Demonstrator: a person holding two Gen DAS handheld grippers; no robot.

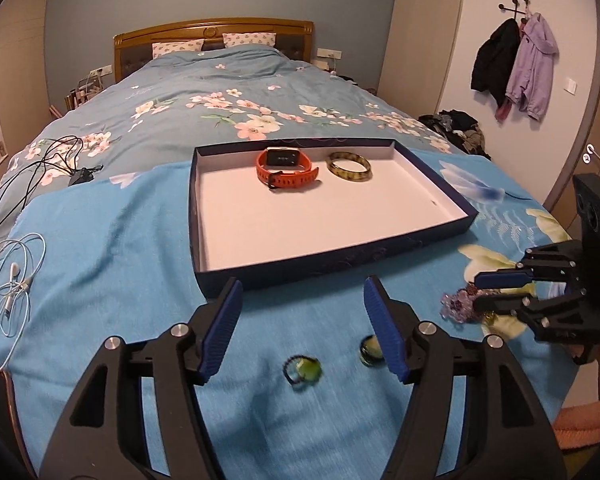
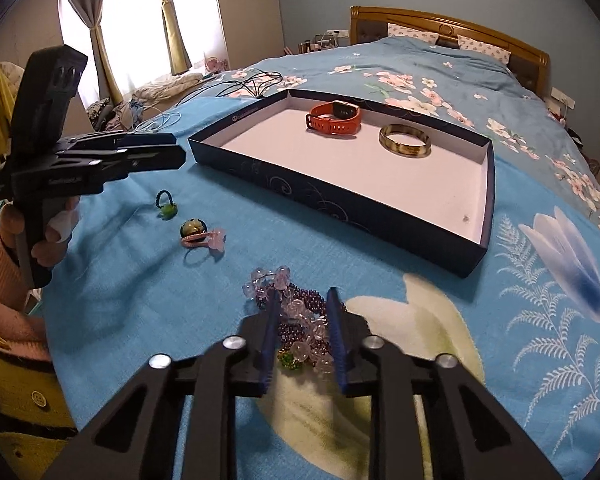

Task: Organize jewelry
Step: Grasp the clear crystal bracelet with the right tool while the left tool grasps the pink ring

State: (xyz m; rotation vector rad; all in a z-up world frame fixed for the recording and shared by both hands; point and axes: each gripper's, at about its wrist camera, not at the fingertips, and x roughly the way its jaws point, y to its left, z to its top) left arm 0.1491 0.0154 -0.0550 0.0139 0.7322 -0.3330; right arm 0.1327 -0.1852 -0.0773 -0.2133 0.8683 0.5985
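Observation:
A navy tray (image 1: pixel 332 258) with a white floor lies on the blue bedspread. It holds an orange watch (image 1: pixel 286 168) and a mottled bangle (image 1: pixel 348 166). My left gripper (image 1: pixel 304 282) is open, hovering over a small green hair tie (image 1: pixel 302 372) and a round green piece (image 1: pixel 370 350), touching neither. In the right wrist view a pink hair tie (image 2: pixel 206 240) lies against that round piece. My right gripper (image 2: pixel 304 291) has its pads closed on a heap of purple and clear bead bracelets (image 2: pixel 300 320) that rests on the spread.
White earphones (image 1: pixel 12 288) and a black cable (image 1: pixel 40 168) lie at the left side of the bed. Coats (image 1: pixel 516 68) hang on the right wall. A hand in a pink sleeve (image 2: pixel 4 280) holds the left gripper (image 2: pixel 179 148).

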